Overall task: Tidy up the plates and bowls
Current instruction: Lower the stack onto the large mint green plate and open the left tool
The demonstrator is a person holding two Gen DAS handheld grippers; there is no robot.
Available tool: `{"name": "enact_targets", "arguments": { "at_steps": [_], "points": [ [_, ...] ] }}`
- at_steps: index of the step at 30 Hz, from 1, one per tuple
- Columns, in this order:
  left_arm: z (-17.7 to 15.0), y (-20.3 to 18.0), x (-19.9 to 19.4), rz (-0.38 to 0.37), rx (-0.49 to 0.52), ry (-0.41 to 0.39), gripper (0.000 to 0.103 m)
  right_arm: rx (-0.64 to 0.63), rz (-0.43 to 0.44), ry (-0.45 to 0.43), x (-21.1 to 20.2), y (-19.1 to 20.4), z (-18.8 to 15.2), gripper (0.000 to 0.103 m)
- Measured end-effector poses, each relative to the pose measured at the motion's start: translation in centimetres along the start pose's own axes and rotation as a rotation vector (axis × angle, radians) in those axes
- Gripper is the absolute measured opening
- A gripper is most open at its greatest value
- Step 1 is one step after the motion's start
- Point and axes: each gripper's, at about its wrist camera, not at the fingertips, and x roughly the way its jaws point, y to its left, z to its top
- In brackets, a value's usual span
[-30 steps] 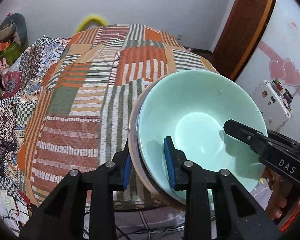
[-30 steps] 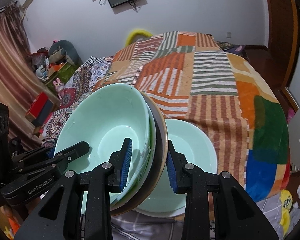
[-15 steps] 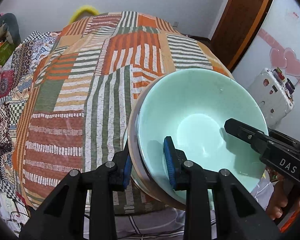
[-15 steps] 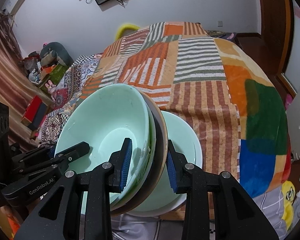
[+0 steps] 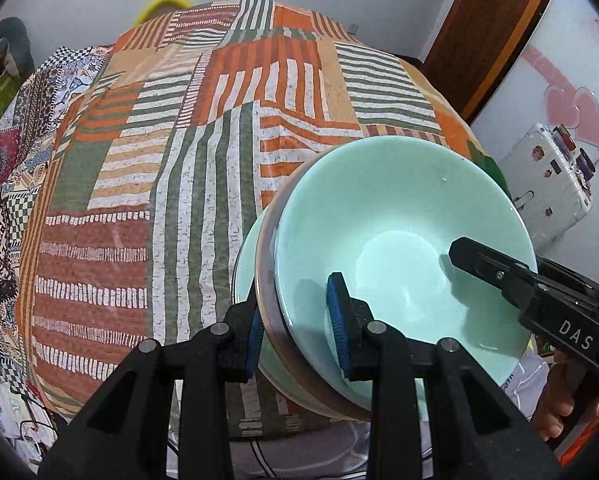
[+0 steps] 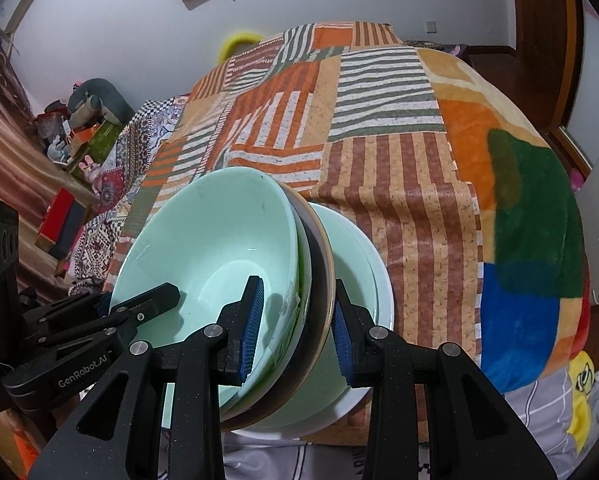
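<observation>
A: Left wrist view first. What's the left gripper (image 5: 295, 330) doing?

B: Clenched on the rims at 6 o'clock: mint bowl (image 5: 395, 256) nested in a brown-rimmed plate (image 5: 264, 252), one blue pad inside the bowl, one behind the plate. Stack is tilted, open side toward 3 o'clock. Sliver of a second mint bowl (image 5: 241, 268) shows behind the plate.

A: Other tool?

B: Right gripper reaches in from 3 o'clock, one finger (image 5: 483, 262) over the bowl's inside. "DAS" printed on its body. All of it sits over the patchwork bed cover (image 5: 179, 160).

A: Right wrist view.

B: Right gripper (image 6: 297, 320) grasping the same bowl (image 6: 219, 248) and plate (image 6: 323, 256) at 6 o'clock. Gap between inner pad and bowl wall is hard to judge, grip reads firm. Lower bowl (image 6: 363, 264) sits directly behind the plate, toward 3 o'clock, resting on the bed cover (image 6: 399, 140). Left gripper (image 6: 147, 300) enters from 9 o'clock, labelled "GenRobot.AI".

A: Key relation?

B: My guess is the stack gets nested into the lower bowl, so tilt has to level out. Both grippers equally near.
</observation>
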Motion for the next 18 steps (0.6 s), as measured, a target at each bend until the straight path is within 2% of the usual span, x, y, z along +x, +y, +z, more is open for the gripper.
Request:
{"name": "enact_targets", "arguments": {
  "at_steps": [18],
  "points": [
    [-0.2,0.24,1.04,-0.003,-0.004,0.014,0.03,0.011,0.014,0.021,0.84,-0.16,-0.13,0.031]
  ]
}}
